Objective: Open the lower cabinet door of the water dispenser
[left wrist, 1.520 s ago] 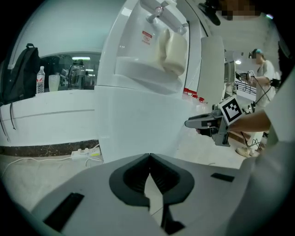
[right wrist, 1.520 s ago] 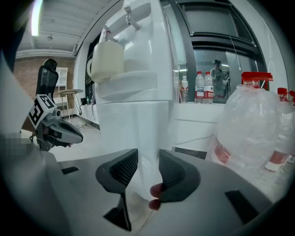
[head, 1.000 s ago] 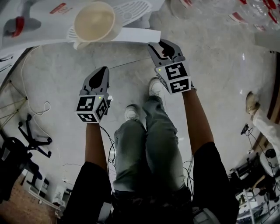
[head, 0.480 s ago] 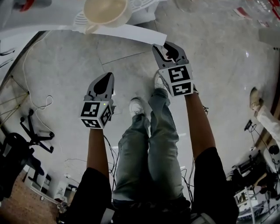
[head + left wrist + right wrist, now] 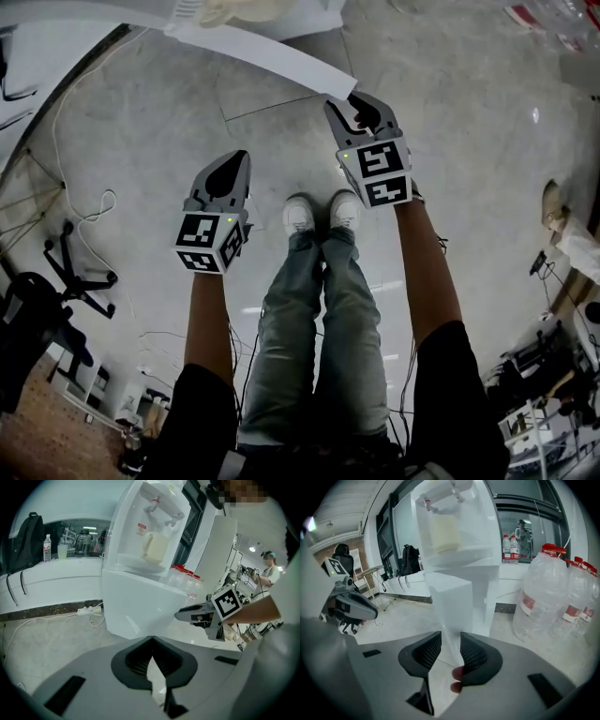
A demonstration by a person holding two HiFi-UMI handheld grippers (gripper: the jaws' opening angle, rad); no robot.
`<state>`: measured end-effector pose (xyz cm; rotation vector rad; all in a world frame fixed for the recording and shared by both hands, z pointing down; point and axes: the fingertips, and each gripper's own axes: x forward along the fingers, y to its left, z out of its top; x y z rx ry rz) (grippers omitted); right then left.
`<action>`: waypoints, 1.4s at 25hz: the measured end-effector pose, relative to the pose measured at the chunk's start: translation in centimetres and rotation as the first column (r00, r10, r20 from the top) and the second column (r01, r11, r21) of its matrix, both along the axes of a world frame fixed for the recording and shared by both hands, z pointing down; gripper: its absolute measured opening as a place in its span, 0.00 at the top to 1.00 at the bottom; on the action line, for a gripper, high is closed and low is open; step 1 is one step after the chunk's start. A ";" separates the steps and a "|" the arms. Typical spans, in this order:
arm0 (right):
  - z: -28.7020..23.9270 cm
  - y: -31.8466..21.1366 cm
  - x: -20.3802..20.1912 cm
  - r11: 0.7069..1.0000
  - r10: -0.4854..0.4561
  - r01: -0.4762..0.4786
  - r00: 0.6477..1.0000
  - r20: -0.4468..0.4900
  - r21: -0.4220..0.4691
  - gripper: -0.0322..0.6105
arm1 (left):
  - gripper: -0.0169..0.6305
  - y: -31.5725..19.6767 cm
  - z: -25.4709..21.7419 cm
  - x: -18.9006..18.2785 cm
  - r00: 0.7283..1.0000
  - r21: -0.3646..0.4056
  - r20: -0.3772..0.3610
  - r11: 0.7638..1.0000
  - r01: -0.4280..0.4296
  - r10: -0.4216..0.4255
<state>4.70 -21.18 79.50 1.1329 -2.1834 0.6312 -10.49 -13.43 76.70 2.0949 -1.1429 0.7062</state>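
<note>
The white water dispenser (image 5: 136, 522) stands ahead, a cream cup (image 5: 154, 548) in its tap recess. Its lower cabinet door (image 5: 262, 52) stands swung out, a long white panel that ends at my right gripper (image 5: 354, 98). In the right gripper view the door's (image 5: 452, 606) thin edge runs between the ribbed pads (image 5: 474, 656), and my right gripper (image 5: 451, 648) is shut on it. My left gripper (image 5: 234, 159) hangs lower left over the floor, apart from the door. Its jaws (image 5: 152, 639) are shut with nothing in them.
Several large water bottles (image 5: 543, 597) stand right of the dispenser. A power strip with cables (image 5: 89, 611) lies by the wall to its left, and a loose cable (image 5: 94, 211) crosses the floor. An office chair base (image 5: 56, 281) sits at left. The person's shoes (image 5: 319, 216) are between the grippers.
Both grippers have drawn back from the dispenser, which has slid up out of the head view. The door has swung further out with the right gripper. The feet have come together.
</note>
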 end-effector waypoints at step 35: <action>0.3 13.9 -17.1 0.957 -0.284 0.282 0.958 -0.035 -0.063 0.76 | 0.95 16.3 -3.4 -12.6 0.994 -0.007 0.046 0.995 0.102 -0.102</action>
